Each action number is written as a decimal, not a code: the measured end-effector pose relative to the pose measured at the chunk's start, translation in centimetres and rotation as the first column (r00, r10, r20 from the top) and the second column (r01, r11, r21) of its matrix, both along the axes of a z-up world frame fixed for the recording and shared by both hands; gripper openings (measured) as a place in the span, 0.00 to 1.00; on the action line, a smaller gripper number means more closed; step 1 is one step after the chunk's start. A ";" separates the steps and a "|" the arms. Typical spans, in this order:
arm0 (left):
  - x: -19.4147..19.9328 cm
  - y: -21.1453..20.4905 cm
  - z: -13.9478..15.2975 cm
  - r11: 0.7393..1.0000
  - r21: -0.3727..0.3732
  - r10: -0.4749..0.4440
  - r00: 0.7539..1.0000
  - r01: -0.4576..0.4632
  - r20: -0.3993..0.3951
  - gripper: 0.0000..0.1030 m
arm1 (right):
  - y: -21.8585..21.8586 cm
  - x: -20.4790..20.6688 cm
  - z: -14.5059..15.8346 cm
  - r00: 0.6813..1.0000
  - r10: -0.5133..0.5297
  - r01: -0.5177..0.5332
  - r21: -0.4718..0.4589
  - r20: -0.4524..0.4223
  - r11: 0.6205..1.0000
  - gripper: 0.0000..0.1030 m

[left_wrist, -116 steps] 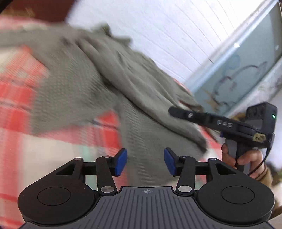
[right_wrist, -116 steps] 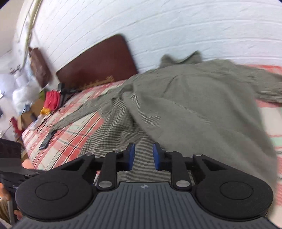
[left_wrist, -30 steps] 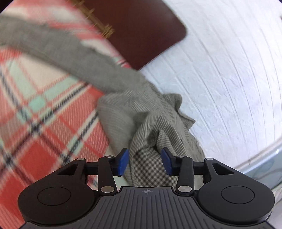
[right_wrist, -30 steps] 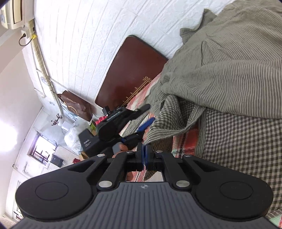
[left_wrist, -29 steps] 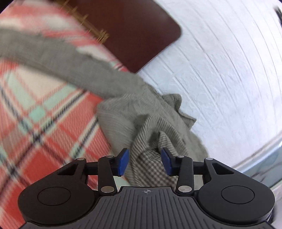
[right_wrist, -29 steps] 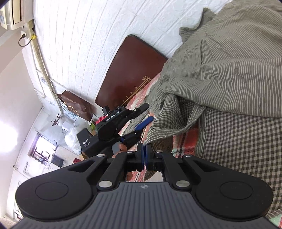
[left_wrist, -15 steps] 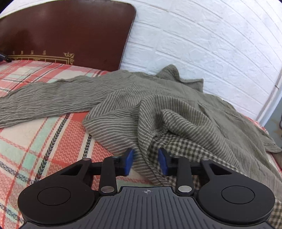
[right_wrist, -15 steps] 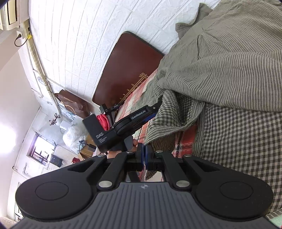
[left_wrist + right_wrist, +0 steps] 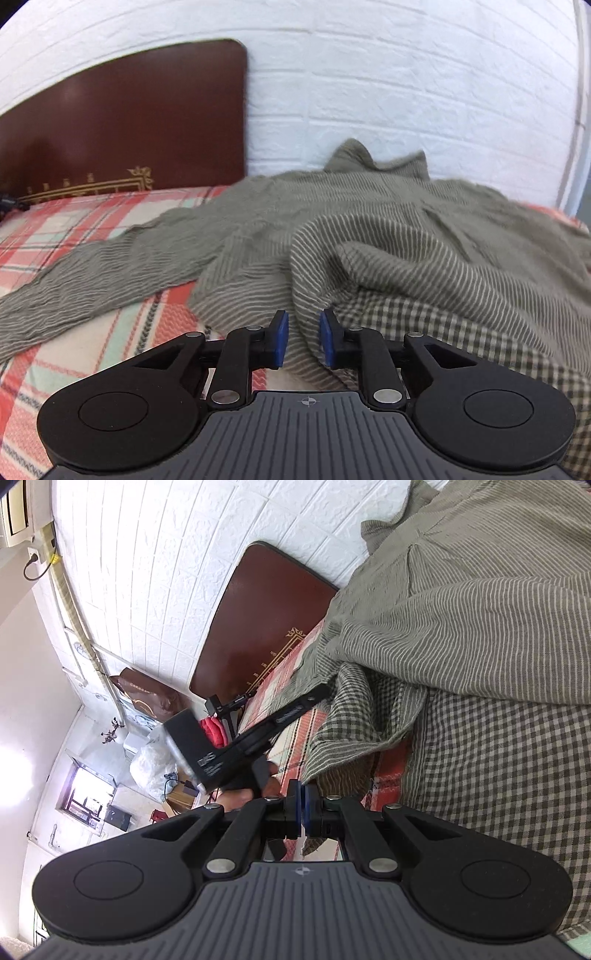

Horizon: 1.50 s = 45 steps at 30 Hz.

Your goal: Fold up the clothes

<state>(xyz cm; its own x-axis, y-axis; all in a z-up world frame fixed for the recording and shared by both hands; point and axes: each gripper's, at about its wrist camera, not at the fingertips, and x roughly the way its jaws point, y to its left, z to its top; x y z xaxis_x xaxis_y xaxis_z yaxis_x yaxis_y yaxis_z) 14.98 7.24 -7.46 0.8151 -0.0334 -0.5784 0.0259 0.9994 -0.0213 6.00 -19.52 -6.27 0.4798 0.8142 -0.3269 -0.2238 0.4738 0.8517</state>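
1. Blue fingertips (image 9: 279, 338) of the left gripper (image 9: 301, 339) narrowly parted, with a raised fold of the shirt (image 9: 388, 236) standing in the gap; no clear pinch on the cloth.
2. Blue fingertips (image 9: 295, 805) of the right gripper (image 9: 301, 806) pressed together, a scrap of checked hem hanging just below them, so clamped on the shirt's edge.
3. Left gripper level and low over the bedsheet (image 9: 74, 339), pointing toward the shirt's collar and the white brick wall (image 9: 406, 92).
4. Right gripper rolled sideways, so the bed looks tipped on end in its view; aimed along the shirt's near edge.
5. Left gripper (image 9: 321, 698) seen from the right wrist as a black bar reaching to the shirt's turned-up corner, a hand (image 9: 240, 797) gripping its handle below.
6. Shirt spread over the bedsheet: olive with thin pale stripes outside, small dark check inside, collar against the wall, one sleeve stretched away from the collar toward the headboard (image 9: 122, 129).
7. Headboard dark brown, to the left of the shirt's collar, with a gold line border and a small crown mark.
8. White lettering on the left gripper's black body, blurred; roughly "DAS", small print beneath unreadable.
9. Brown bag (image 9: 147, 698) beyond the headboard with gold print, too small to read.
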 end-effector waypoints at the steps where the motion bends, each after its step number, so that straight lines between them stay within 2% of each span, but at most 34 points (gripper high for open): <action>1: 0.3 -0.2 -0.3 1.000 0.014 -0.009 1.000 0.009 -0.014 0.33 | 0.0 0.0 0.0 1.000 -0.001 0.001 -0.001 0.000 1.000 0.03; 4: 0.1 -0.3 -0.6 0.999 0.013 -0.042 0.999 0.042 -0.018 0.35 | -0.3 -0.1 -0.1 1.000 -0.007 0.007 0.000 -0.004 1.000 0.03; 8: 0.3 -0.2 -0.6 0.999 0.013 -0.030 0.999 0.030 -0.020 0.36 | -0.4 0.1 -0.2 1.000 -0.013 0.013 -0.004 -0.015 1.000 0.03; 9: 0.6 0.0 -0.7 1.000 0.009 -0.021 0.999 0.021 -0.028 0.28 | -0.4 0.1 -0.3 1.000 -0.014 0.014 -0.003 -0.016 1.000 0.03; 10: 1.0 0.3 -0.8 1.000 -0.002 -0.006 0.999 0.006 -0.036 0.05 | -0.4 0.1 -0.3 1.000 -0.014 0.014 -0.002 -0.016 1.000 0.03; 11: 1.3 0.8 -0.7 0.999 -0.033 0.011 0.999 -0.013 -0.047 0.01 | -0.4 0.1 -0.3 1.000 -0.016 0.016 -0.002 -0.015 1.000 0.03; 12: 1.6 1.3 -0.7 0.997 -0.066 0.028 0.998 -0.032 -0.058 0.00 | -0.4 -0.1 -0.2 1.000 -0.018 0.018 -0.002 -0.016 1.000 0.03; 16: -0.8 4.0 2.0 0.965 -0.245 0.100 0.995 -0.094 0.011 0.00 | -0.8 -0.2 -0.1 1.000 -0.022 0.022 -0.001 -0.010 1.000 0.03; 18: -3.1 5.2 3.7 0.944 -0.320 0.104 0.993 -0.082 0.055 0.00 | -1.0 -0.1 0.0 1.000 -0.021 0.021 -0.003 -0.004 1.000 0.03; 20: -5.5 6.2 5.2 0.932 -0.356 0.105 0.992 -0.072 0.074 0.00 | -1.3 0.0 0.3 1.000 -0.019 0.019 0.000 0.005 1.000 0.03; 26: -13.5 8.6 7.6 0.918 -0.385 0.132 0.988 -0.091 0.081 0.00 | -2.2 -0.3 0.4 0.999 0.035 -0.035 0.018 -0.007 0.999 0.03; 32: -18.8 9.7 7.5 0.910 -0.380 0.190 0.982 -0.168 0.021 0.00 | -2.5 -1.0 -0.6 0.993 0.105 -0.106 -0.012 -0.060 0.994 0.03; 37: -20.0 10.3 5.7 0.906 -0.352 0.238 0.971 -0.236 -0.038 0.00 | -2.1 -1.4 -2.1 0.985 0.119 -0.134 -0.115 -0.128 0.984 0.03; 39: -19.9 10.8 4.7 0.895 -0.370 0.244 0.968 -0.251 -0.067 0.02 | -1.7 -1.5 -2.7 0.982 0.118 -0.141 -0.153 -0.149 0.978 0.03; 42: -19.7 10.9 3.7 0.888 -0.372 0.248 0.963 -0.271 -0.108 0.14 | -1.3 -2.0 -2.9 0.979 0.126 -0.156 -0.196 -0.157 0.968 0.05; 43: -19.7 10.8 3.5 0.889 -0.378 0.234 0.966 -0.259 -0.112 0.22 | -1.3 -2.2 -2.9 0.980 0.130 -0.160 -0.203 -0.153 0.966 0.07; 45: -19.7 10.3 3.3 0.899 -0.373 0.200 0.973 -0.228 -0.111 0.22 | -1.1 -2.4 -2.7 0.980 0.139 -0.168 -0.215 -0.145 0.962 0.13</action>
<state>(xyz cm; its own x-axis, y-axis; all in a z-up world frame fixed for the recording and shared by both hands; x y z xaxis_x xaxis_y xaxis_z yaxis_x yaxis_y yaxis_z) -4.76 17.54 -4.12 0.7865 -0.0918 -0.6107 -0.2028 0.8957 -0.3958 3.57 -20.65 -9.02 0.2970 0.7728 -0.5608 -0.2055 0.6253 0.7529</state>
